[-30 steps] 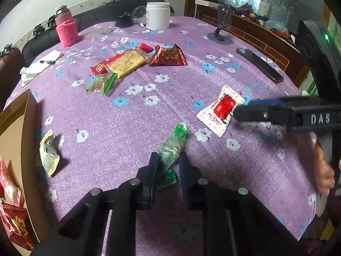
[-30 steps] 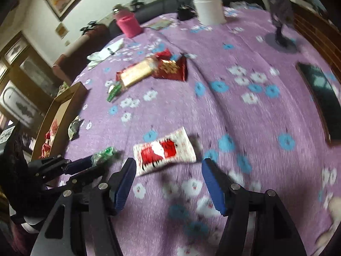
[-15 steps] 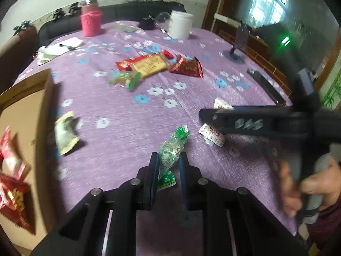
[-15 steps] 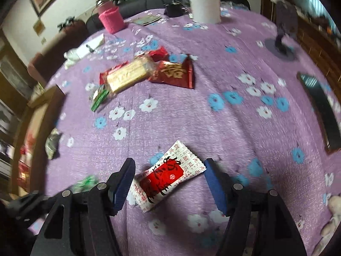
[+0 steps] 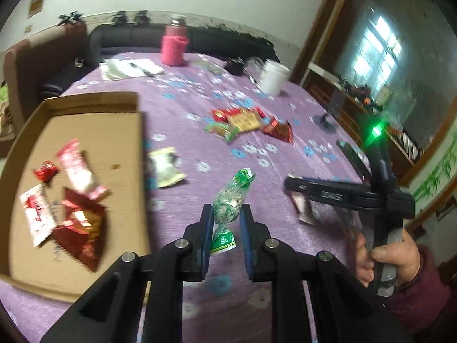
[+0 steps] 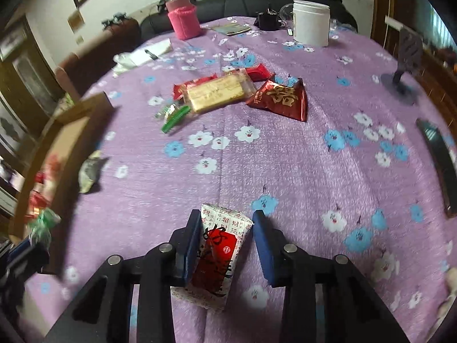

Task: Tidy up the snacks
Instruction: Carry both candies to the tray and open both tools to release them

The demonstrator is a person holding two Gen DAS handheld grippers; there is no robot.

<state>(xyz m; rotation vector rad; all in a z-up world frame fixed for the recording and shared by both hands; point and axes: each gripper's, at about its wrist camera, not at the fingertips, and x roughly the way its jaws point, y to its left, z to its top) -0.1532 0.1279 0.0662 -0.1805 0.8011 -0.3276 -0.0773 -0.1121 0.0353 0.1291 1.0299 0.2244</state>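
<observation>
A second before, my left gripper [image 5: 225, 225] sat low over the purple cloth with the cardboard box only at the view's edge; now the box [image 5: 85, 105] filled the left of that view, with red and white packets lying inside it. I kept the left jaws clamped on the green-wrapped snack [image 5: 228, 203], which hung above the tablecloth [image 5: 182, 120] just right of the box.

My right gripper [image 6: 224, 245], wide apart earlier around the white-and-red packet [image 6: 220, 245], was closing on it. The left pad touched the wrapper; whether the right pad did, I could not tell. The packet lay on the cloth.

It carried red Chinese characters. A red pouch [image 6: 281, 100] farther back bore gold characters. The right tool's arm read "DAS", blurred.
</observation>
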